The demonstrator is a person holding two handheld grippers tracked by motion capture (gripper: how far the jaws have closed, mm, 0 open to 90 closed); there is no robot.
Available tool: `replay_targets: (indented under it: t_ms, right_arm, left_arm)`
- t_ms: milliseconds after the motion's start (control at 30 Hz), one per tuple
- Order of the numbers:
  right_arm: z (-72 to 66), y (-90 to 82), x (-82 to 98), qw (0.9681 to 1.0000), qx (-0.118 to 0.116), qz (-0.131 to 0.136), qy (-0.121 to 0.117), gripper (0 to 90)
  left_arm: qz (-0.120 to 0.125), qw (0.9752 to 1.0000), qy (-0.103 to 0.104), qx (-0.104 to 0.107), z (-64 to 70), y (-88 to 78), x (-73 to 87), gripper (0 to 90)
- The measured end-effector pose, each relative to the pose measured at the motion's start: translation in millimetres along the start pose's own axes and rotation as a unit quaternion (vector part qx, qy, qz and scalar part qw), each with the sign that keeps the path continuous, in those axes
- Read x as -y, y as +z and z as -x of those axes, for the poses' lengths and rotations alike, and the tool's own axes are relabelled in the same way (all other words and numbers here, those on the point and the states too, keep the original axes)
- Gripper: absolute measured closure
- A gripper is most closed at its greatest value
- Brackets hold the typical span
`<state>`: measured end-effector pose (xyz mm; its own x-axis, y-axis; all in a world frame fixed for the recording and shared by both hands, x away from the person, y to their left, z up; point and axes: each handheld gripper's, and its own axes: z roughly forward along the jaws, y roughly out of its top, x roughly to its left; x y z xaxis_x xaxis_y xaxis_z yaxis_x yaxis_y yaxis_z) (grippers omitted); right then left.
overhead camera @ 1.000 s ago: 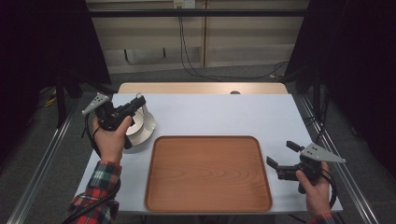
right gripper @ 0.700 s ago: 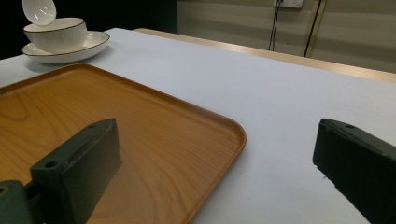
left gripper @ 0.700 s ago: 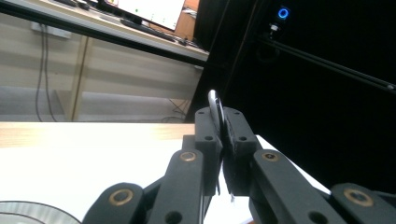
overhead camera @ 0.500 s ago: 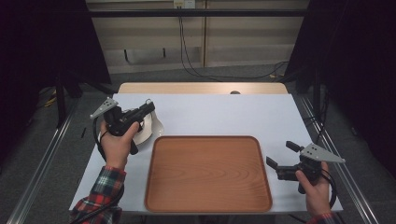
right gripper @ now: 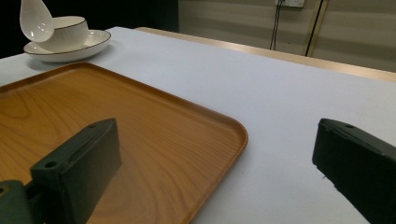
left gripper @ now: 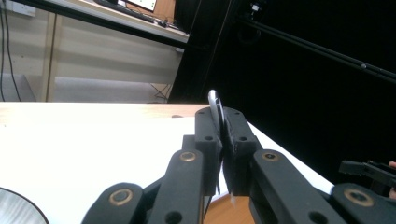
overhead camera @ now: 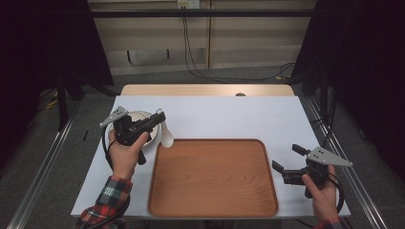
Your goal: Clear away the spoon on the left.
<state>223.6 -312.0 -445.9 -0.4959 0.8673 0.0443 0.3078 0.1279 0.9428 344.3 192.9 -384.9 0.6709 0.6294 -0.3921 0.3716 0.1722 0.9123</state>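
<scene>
A white spoon [overhead camera: 165, 135] hangs bowl-down from my left gripper [overhead camera: 160, 117], whose jaws are shut on its handle [left gripper: 214, 100]. It hovers just off the far left corner of the wooden tray [overhead camera: 212, 176]. Behind it a white bowl [right gripper: 67, 30] with a dark rim sits on a white saucer [right gripper: 88, 46]; in the high view my left hand hides most of the bowl [overhead camera: 138, 117]. The spoon [right gripper: 35, 21] is in the air beside the bowl. My right gripper [overhead camera: 288, 157] stands open and empty at the tray's right edge, low over the table.
The tray's bare wooden bed [right gripper: 116, 107] holds nothing. A white tabletop [overhead camera: 229, 117] stretches behind it, with a wooden strip [overhead camera: 205, 89] along the far edge. Metal rails [overhead camera: 43, 162] run along both sides of the table.
My left gripper has moved right and toward the tray, carrying the spoon away from over the bowl. The right gripper has stayed put.
</scene>
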Motion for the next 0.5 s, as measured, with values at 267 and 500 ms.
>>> replay_targets:
  t_ms: [267, 500]
  right_arm:
    - [-0.4, 0.4, 0.1, 1.0, -0.001, -0.002, 0.001, 0.8]
    - [-0.6, 0.6, 0.1, 1.0, -0.003, -0.003, 0.0, 0.8]
  left_arm:
    - [-0.02, 0.9997, 0.006, 0.014, 5.4, 3.1, 7.9, 85.6]
    - [-0.029, 0.9991, 0.01, 0.029, 11.8, 4.5, 13.3, 85.6]
